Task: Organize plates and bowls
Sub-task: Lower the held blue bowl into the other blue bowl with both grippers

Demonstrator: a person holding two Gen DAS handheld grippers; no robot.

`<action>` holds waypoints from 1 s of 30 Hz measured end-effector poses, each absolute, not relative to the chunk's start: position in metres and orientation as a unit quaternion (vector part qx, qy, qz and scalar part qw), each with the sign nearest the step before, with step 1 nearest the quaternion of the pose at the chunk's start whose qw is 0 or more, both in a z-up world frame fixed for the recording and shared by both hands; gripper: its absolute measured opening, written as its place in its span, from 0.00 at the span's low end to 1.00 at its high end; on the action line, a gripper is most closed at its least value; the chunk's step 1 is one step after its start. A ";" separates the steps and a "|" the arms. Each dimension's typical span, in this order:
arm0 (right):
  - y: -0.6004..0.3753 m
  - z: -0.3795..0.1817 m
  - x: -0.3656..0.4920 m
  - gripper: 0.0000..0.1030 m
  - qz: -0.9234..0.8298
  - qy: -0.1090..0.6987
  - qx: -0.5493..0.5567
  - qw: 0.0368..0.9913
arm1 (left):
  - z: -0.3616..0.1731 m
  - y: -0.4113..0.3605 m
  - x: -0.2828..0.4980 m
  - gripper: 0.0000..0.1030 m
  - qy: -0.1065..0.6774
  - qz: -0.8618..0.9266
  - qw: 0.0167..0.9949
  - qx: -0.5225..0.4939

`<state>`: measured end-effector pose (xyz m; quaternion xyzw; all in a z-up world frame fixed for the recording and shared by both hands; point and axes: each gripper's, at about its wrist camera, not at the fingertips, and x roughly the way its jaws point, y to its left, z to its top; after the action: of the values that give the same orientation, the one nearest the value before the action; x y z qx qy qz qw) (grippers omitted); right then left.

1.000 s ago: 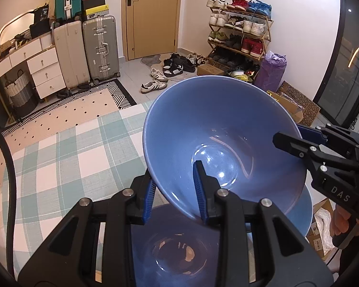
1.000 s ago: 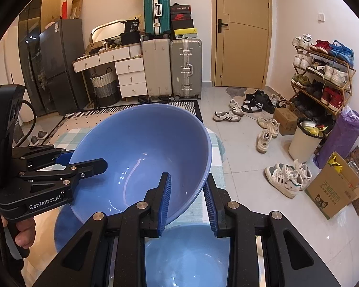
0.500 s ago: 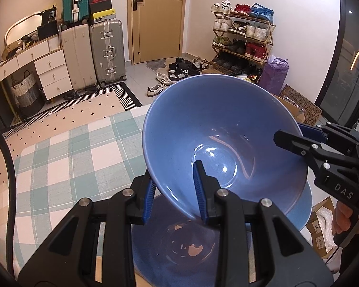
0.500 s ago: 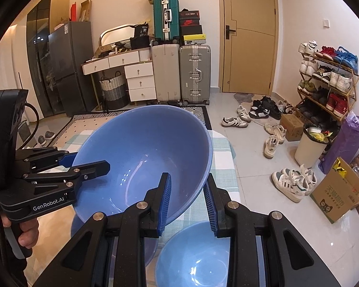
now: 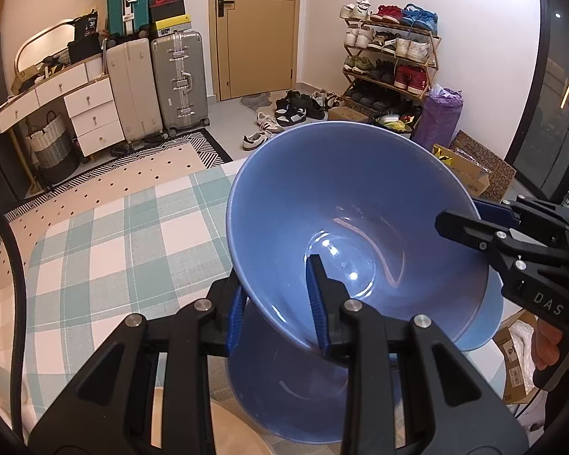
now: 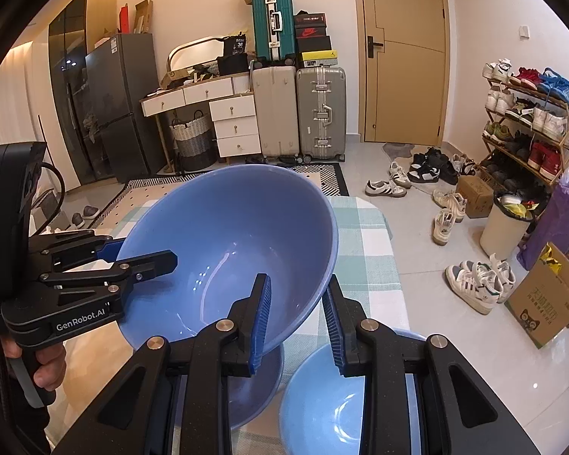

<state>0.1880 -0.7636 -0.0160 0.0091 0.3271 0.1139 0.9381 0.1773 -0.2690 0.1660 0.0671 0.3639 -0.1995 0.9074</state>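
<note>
A: Both grippers carry the big blue bowl (image 5: 352,220) above the checked tablecloth (image 5: 106,235). The left gripper (image 5: 277,311) pinches its rim at six o'clock in the left wrist view, one finger inside, one outside.

B: And the right gripper (image 6: 297,318)?

A: It is clamped on the opposite rim, entering the left view at three o'clock. Two holds probably steady a wide, tilted, slippery bowl.

B: What lies below?

A: A darker blue dish (image 6: 254,390) at six o'clock directly beneath, and a lighter blue bowl (image 6: 322,405) beside it at five o'clock in the right view. The carried bowl likely hangs there for stacking.
</note>
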 end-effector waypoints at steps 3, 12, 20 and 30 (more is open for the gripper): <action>-0.760 -0.019 0.185 0.27 0.117 0.330 0.009 0.937 | 0.161 -0.267 0.175 0.26 0.367 -0.197 0.907 0.067; -0.751 -0.032 0.184 0.27 0.128 0.341 0.013 0.931 | 0.141 -0.258 0.174 0.26 0.379 -0.191 0.903 0.064; -0.737 -0.045 0.181 0.27 0.133 0.350 -0.001 0.927 | 0.120 -0.247 0.175 0.26 0.389 -0.185 0.900 0.059; -0.724 -0.061 0.171 0.29 0.148 0.353 -0.010 0.924 | 0.105 -0.235 0.164 0.26 0.389 -0.172 0.902 0.068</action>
<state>0.1714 -0.7244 -0.0613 -0.0096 0.3534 0.1479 0.9236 0.1635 -0.2355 0.1050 0.0684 0.3895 -0.1724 0.9022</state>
